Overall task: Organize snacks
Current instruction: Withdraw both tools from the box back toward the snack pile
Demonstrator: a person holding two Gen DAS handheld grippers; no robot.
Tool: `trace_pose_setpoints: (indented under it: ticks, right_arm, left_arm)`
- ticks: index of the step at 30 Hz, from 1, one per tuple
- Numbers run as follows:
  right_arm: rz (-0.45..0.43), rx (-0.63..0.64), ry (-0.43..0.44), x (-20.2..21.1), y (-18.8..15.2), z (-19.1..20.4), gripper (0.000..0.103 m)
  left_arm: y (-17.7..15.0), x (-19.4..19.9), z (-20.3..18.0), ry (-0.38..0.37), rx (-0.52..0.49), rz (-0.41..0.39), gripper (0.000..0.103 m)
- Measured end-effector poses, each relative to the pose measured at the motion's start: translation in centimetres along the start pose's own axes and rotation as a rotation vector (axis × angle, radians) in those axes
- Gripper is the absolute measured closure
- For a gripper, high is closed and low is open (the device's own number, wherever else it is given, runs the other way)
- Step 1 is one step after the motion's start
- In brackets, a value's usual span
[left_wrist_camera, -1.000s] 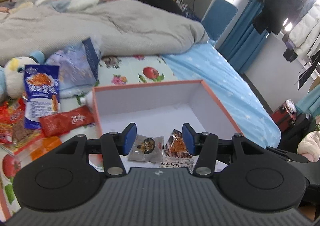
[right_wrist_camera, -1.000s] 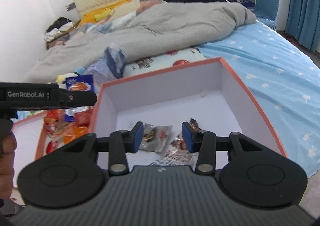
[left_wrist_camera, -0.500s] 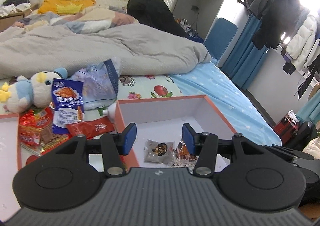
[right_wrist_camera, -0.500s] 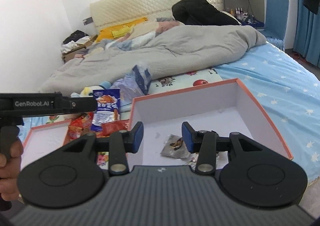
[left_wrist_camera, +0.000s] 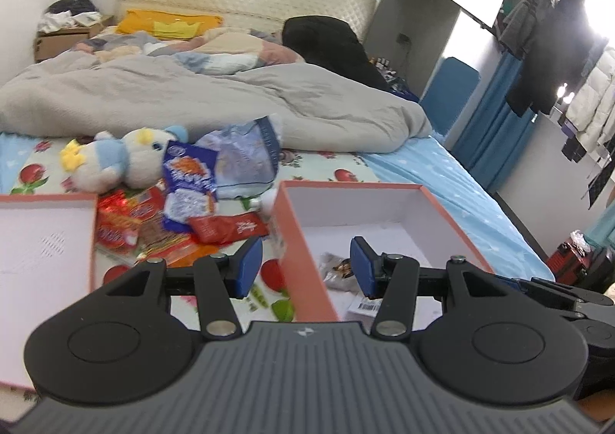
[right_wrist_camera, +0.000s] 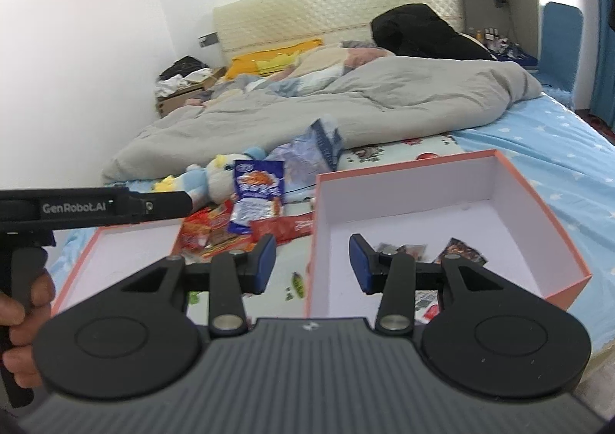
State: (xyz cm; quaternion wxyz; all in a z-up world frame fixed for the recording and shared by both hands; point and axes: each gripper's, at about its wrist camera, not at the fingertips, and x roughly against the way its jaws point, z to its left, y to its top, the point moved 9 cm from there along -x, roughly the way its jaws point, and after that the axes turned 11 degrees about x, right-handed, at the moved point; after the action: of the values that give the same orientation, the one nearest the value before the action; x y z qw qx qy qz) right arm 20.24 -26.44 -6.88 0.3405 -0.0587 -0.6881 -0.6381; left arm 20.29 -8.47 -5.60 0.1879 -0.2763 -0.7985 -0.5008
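While both tongs hang empty above the bed, the scene reads near to far as follows.

Left tongs [left_wrist_camera: 306, 268]: spread, nothing between the pads; they straddle the near left wall of the orange box [left_wrist_camera: 303, 242], one pad outside it, one over the inside.

Right tongs [right_wrist_camera: 312, 261]: spread and empty too, also astride that same wall of the orange box [right_wrist_camera: 538, 203].

Hand [right_wrist_camera: 23, 322]: at the left edge of the right wrist view, gripping the handle of the left tool.

Snacks in the box: at least three small packets [right_wrist_camera: 403, 250] lie on its white floor near the front; the tongs hide part of them, so the count is a minimum.

Lid [left_wrist_camera: 42, 242]: one shallow orange-rimmed tray, left of the box, with nothing seen in it.

Snack pile [left_wrist_camera: 180, 215]: between lid and box, ahead and to the left of both tongs. I count one blue-and-white packet [left_wrist_camera: 188, 180], one red packet [left_wrist_camera: 228, 228] and several overlapping red and orange ones too tangled to number.

Key relation: the red packet is the nearest loose snack, just outside the box's left wall, its long axis running roughly left to right. The left tongs look nearer to it, so I judge that hand better placed to take it.

Further back: one plush toy [left_wrist_camera: 115, 161], one crumpled blue bag [left_wrist_camera: 246, 157], then the grey duvet [left_wrist_camera: 192, 100].
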Motion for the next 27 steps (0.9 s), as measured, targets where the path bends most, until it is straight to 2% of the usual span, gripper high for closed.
trace_pose_setpoints:
  ticks: [13,27]
  right_arm:
    - [0.028,0.079,0.106,-0.9,-2.7,5.8,0.058]
    - [0.087,0.133,0.137,-3.0,-6.7,9.5,0.058]
  left_arm:
    - [-4.4,3.1,7.5,0.108,0.119,-0.014,0.047]
    - [-9.0,2.0,12.6,0.134,0.179,0.023,0.047]
